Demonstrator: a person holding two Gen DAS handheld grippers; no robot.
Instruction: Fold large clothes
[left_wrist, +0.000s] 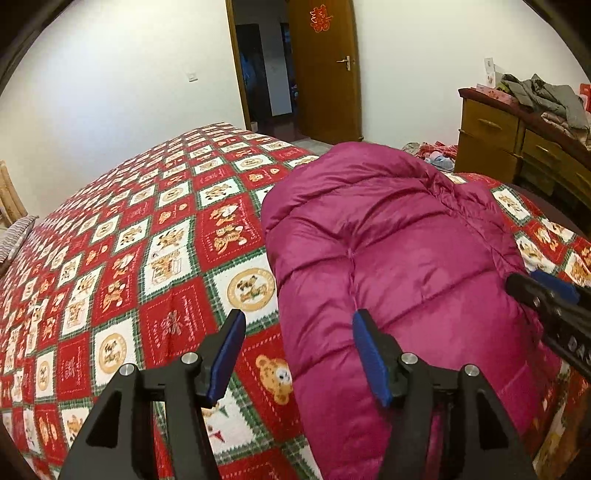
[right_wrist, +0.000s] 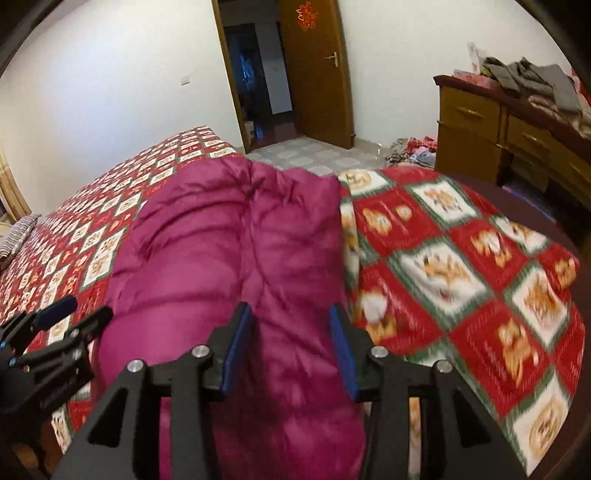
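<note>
A puffy magenta down coat (left_wrist: 388, 240) lies folded into a long bundle on the bed, also filling the middle of the right wrist view (right_wrist: 221, 240). My left gripper (left_wrist: 298, 321) is open above the coat's left edge, one finger over the quilt and one over the coat, with nothing pinched. My right gripper (right_wrist: 290, 312) is open too, hovering over the near right part of the coat; fabric shows between its blue pads (right_wrist: 236, 343) but is not squeezed. Each gripper appears at the edge of the other's view: the right gripper (left_wrist: 535, 284) and the left gripper (right_wrist: 79, 314).
A red, white and green bear-patterned quilt (left_wrist: 147, 258) covers the bed. A wooden dresser (left_wrist: 491, 140) with piled clothes (left_wrist: 546, 96) stands at the right. Loose clothes (right_wrist: 413, 147) lie on the floor near the open door (left_wrist: 325, 74). A striped pillow (left_wrist: 16, 236) lies far left.
</note>
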